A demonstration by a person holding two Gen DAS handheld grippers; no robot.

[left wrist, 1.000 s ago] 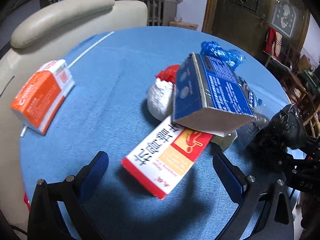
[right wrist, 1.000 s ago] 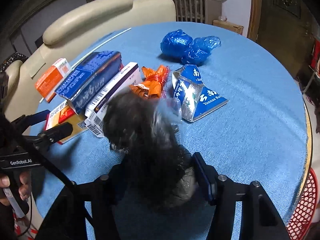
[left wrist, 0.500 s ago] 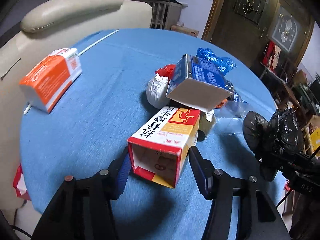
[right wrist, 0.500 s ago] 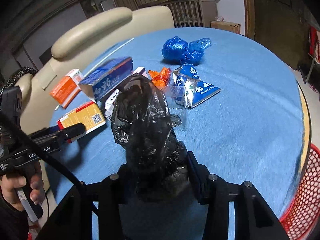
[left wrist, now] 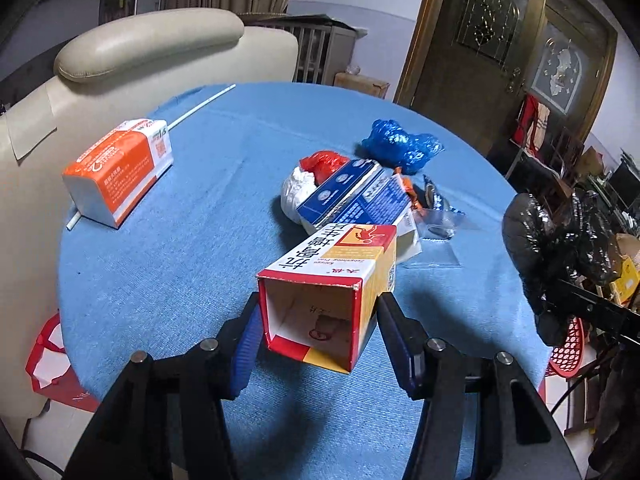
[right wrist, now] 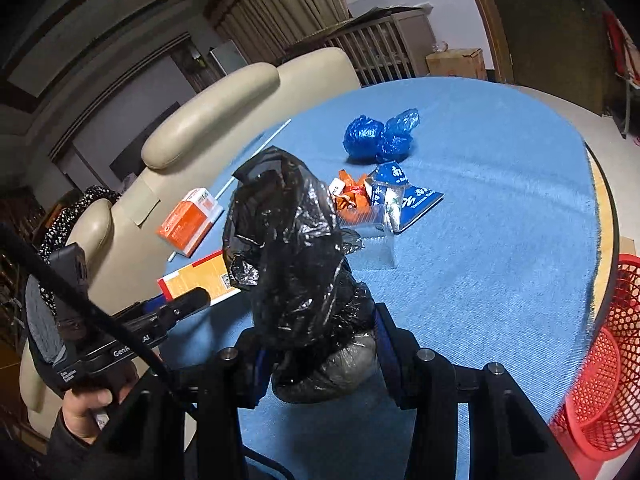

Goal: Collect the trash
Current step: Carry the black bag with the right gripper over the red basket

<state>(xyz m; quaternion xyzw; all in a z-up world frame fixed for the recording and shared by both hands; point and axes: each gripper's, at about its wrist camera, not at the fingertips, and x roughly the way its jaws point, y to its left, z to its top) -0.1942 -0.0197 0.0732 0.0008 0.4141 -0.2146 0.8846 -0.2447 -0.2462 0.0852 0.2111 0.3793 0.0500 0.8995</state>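
Left wrist: carton (left wrist: 332, 280) now lifted off tablecloth (left wrist: 180, 240).

Your left gripper (left wrist: 320, 316) holds the open carton (left wrist: 336, 276) above the worktop (left wrist: 192, 248). Behind it lies a long box (left wrist: 352, 196) on a wad (left wrist: 294, 196). Far left sits another box (left wrist: 120, 168). Your right gripper (right wrist: 320, 344) holds the bag (right wrist: 292, 256); a basket (right wrist: 608, 360) stands beyond the worktop's right edge.

A: What surrounds the round blue-clothed table (left wrist: 208, 240)?

B: A cream padded sofa (left wrist: 152, 44) beside it, beige curtains (right wrist: 280, 4) and a slatted cabinet (right wrist: 384, 48) behind, a dark wooden door (left wrist: 496, 48) with glass panels, pale walls.
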